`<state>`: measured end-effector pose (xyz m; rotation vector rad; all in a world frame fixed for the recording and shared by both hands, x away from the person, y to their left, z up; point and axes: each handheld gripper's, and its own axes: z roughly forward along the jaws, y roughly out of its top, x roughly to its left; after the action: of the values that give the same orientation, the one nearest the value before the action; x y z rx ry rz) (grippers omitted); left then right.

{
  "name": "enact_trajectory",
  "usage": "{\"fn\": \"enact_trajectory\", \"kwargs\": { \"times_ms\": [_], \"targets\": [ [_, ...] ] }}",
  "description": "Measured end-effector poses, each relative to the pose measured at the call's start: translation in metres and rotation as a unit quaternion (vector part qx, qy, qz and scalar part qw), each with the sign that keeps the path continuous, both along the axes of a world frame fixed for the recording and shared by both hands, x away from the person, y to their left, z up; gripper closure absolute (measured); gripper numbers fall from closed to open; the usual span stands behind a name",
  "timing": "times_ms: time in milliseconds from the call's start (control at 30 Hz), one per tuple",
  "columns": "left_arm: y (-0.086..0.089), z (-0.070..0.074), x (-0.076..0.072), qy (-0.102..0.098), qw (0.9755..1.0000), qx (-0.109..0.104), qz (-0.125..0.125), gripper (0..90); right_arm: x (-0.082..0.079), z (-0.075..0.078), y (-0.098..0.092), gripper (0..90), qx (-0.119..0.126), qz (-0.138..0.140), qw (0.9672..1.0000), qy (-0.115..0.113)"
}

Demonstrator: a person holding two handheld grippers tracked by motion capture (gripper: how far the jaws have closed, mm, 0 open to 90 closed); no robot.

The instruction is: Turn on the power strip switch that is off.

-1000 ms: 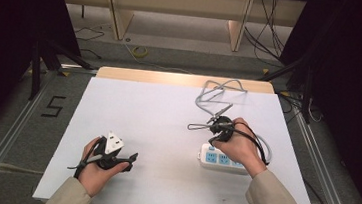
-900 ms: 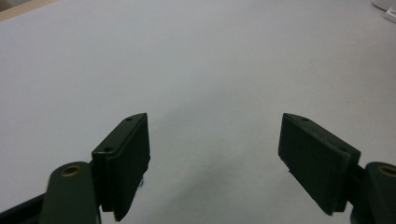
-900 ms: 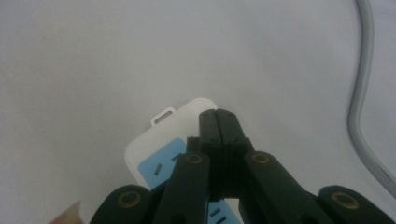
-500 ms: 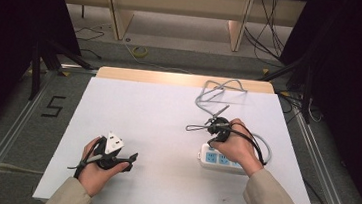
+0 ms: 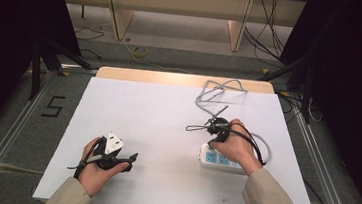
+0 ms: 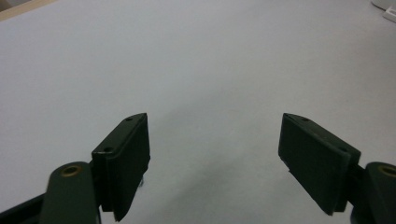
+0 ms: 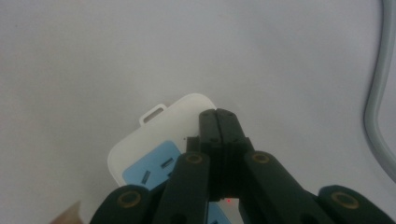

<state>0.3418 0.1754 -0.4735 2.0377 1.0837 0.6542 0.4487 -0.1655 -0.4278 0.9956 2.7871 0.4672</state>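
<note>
The power strip [image 5: 221, 159] is located at the near right of the table [image 5: 168, 106]. The right gripper [image 7: 219, 122] is held clenched above it. The left gripper [image 6: 215, 154] is held released at the near left.

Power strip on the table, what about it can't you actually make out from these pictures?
- Power strip, high view: the right hand covers its far side, so the socket count is hidden.
- Right gripper view: the closed right tongs and the bottom edge cut off most of the strip.
- Grey cable, high view: the hand hides where it joins the strip.
- Left gripper view: the strip's corner is cropped by the edge.
</note>
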Motion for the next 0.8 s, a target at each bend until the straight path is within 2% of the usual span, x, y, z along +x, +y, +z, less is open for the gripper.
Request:
{"fn": "enact_trajectory", "kwargs": {
  "times_ms": [667,800],
  "targets": [
    [-0.0009,0.0001,-0.0002,0.000,1.0000,0.000,-0.002,24.9,-0.0009,-0.0025,0.0022,90.0,-0.007,-0.002,1.0000,0.000],
    [-0.0009,0.0000,-0.0003,0.001,1.0000,0.001,-0.003,24.9,-0.0009,-0.0035,0.0006,90.0,0.000,-0.007,1.0000,0.002]
  ]
}}
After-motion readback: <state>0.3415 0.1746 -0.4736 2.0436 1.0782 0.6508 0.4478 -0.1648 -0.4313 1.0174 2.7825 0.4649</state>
